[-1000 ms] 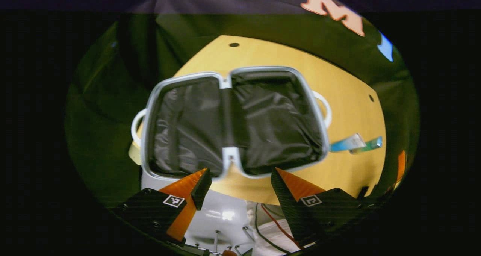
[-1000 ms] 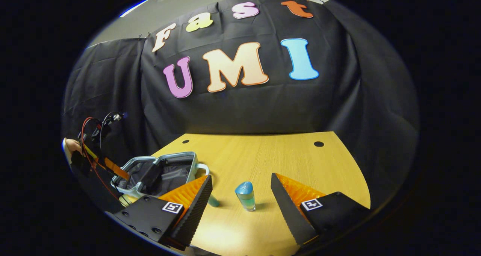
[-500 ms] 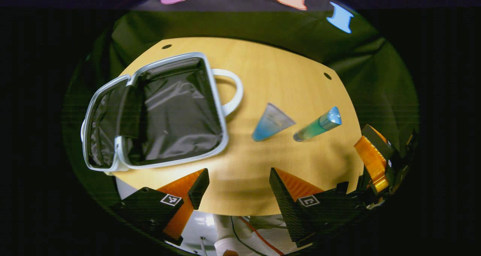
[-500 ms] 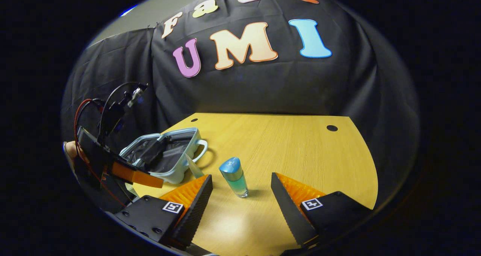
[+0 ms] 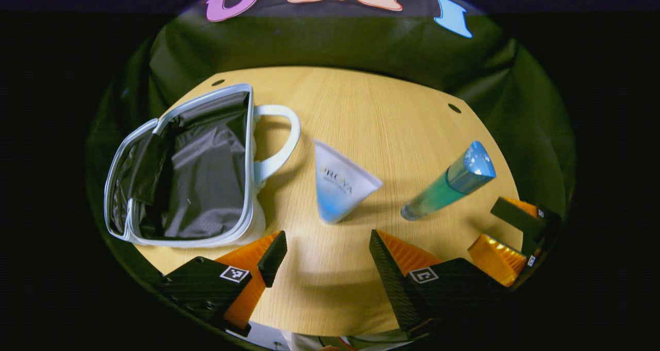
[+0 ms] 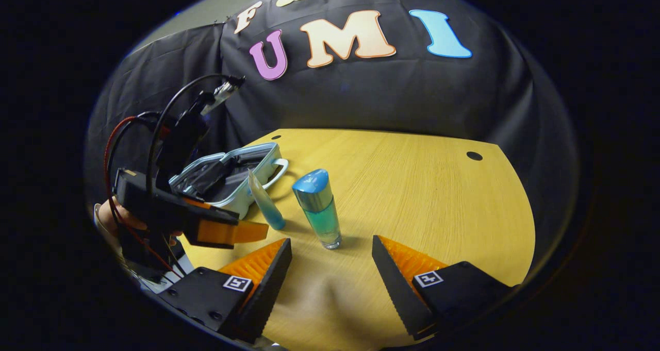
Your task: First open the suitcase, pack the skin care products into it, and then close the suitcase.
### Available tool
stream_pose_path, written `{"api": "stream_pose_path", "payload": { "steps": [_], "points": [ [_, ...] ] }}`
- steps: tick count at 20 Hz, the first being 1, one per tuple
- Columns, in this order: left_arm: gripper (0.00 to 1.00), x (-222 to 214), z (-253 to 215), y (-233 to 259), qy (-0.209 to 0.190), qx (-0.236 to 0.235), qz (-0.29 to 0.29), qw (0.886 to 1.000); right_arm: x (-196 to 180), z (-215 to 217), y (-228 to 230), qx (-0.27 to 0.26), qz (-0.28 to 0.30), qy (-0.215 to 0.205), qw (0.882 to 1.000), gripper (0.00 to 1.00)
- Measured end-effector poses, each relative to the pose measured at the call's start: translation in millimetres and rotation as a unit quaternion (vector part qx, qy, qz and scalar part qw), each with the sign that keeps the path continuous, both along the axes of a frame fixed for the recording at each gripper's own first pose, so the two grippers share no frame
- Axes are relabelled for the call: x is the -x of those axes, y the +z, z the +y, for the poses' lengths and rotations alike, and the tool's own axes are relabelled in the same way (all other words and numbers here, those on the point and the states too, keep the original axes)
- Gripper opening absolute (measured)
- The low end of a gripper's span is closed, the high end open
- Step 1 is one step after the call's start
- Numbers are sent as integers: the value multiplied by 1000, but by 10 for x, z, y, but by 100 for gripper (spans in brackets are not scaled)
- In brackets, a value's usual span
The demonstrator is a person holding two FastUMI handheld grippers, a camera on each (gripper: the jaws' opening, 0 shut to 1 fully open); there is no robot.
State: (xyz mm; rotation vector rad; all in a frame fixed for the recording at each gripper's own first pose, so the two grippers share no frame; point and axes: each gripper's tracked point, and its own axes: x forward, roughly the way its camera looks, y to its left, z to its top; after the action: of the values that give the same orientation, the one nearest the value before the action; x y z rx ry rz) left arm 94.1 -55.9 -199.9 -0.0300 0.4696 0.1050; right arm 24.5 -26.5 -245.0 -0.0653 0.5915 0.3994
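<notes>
On the table (image 5: pixel 361 114), suitcase (image 5: pixel 180 170) lies open at left; tube (image 5: pixel 337 186) stands cap down beside its handle; bottle (image 6: pixel 318 206) upright, cap up; left gripper (image 5: pixel 328 248) and right gripper (image 6: pixel 331 253) both spread, empty.

Left gripper view: the right gripper (image 5: pixel 508 232) sits at the right edge, only its finger ends visible, the body cut off. Print on the tube (image 5: pixel 341 186) is too small and warped to make out. The suitcase (image 5: pixel 180 170) has its far half folded into dark lining; the bottom there cannot be seen. The table (image 5: pixel 371 114) has its near edge cut off.

Right gripper view: the left gripper (image 6: pixel 221 232) covers the near corner of the suitcase (image 6: pixel 242 178). The hand (image 6: pixel 111 217) holding it is mostly hidden behind the gripper's body and cables. The tube (image 6: pixel 265 201) stands edge-on, so its face is unseen.
</notes>
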Motion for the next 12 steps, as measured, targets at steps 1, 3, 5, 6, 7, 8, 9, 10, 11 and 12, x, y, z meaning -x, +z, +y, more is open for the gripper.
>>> {"api": "stream_pose_path", "payload": {
  "steps": [1,3,5,6,7,8,9,10,11,12],
  "points": [
    [96,-73,-15,5,-5,-8,-4,1000,-21,0,-39,0,2,1,1000,94],
    [96,-234,-1,14,-6,-26,-15,1000,-39,-6,-111,1,5,1,1000,98],
    [96,-368,52,-3,3,-34,-23,999,-53,-23,-155,3,7,3,1000,98],
    [96,-417,75,0,9,-34,-29,999,-65,-17,-161,3,5,4,1000,98],
    [96,-486,99,7,14,-32,-38,999,-90,-4,-154,2,5,6,1000,98],
    [96,-514,102,-3,19,-27,-44,999,-109,4,-174,0,6,7,1000,98],
    [96,-551,112,-6,23,-22,-46,998,-127,19,-197,-1,7,9,1000,98],
    [94,-585,147,-13,32,-26,-49,998,-140,31,-208,-2,8,10,1000,98],
    [93,-604,165,8,35,-36,-56,997,-165,50,-221,-3,7,12,1000,98],
    [89,-662,113,-29,26,-38,-56,997,-186,83,-243,-6,9,14,1000,94]
  ]
}}
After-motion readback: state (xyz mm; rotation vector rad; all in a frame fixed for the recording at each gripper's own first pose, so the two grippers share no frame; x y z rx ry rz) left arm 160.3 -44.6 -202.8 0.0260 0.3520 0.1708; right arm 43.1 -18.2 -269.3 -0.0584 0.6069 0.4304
